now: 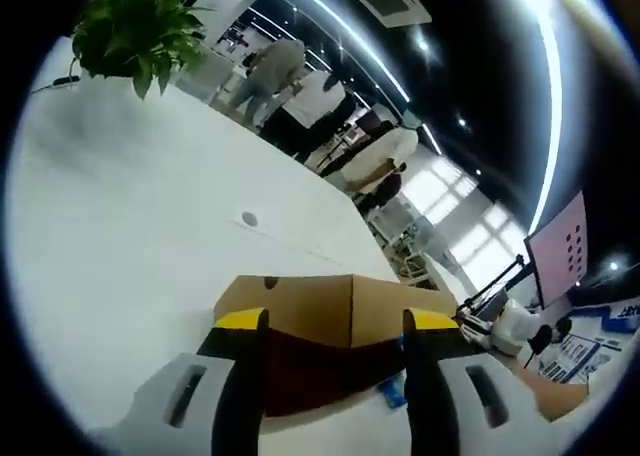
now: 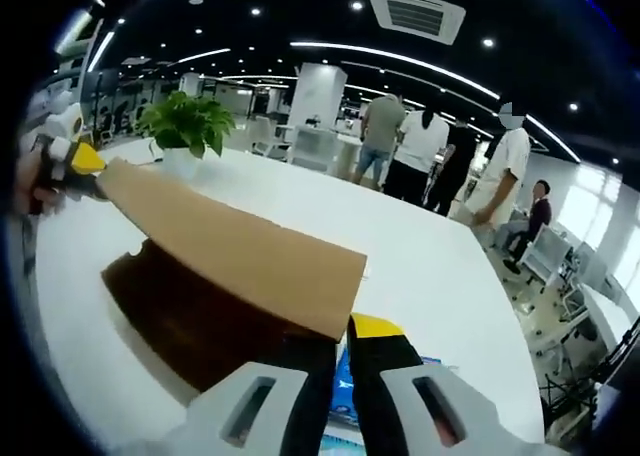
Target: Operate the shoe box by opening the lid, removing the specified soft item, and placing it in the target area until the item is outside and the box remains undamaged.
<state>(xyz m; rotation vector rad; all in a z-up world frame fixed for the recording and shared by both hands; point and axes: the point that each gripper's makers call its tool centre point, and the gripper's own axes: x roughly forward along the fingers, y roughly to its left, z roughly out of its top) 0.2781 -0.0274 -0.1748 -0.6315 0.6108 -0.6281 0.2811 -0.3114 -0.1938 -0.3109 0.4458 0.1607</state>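
Observation:
The shoe box's brown cardboard lid (image 2: 230, 256) is tilted up over the dark red box body (image 2: 180, 316). My right gripper (image 2: 345, 351) is shut on the lid's near corner, with one yellow tip showing beside the edge. At the far corner of the lid is my left gripper (image 2: 70, 171), held by a hand, its yellow tip against the cardboard. In the left gripper view its jaws stand wide apart, so my left gripper (image 1: 335, 321) is open, with the lid (image 1: 310, 306) and the dark red box (image 1: 320, 371) between and beyond them. A blue item (image 1: 393, 391) peeks out below; what lies inside is hidden.
The box lies on a large white table (image 2: 400, 246). A potted green plant (image 2: 185, 121) stands at the table's far side. Several people (image 2: 425, 156) stand beyond the table in an open office. A monitor (image 1: 560, 246) is off to the right.

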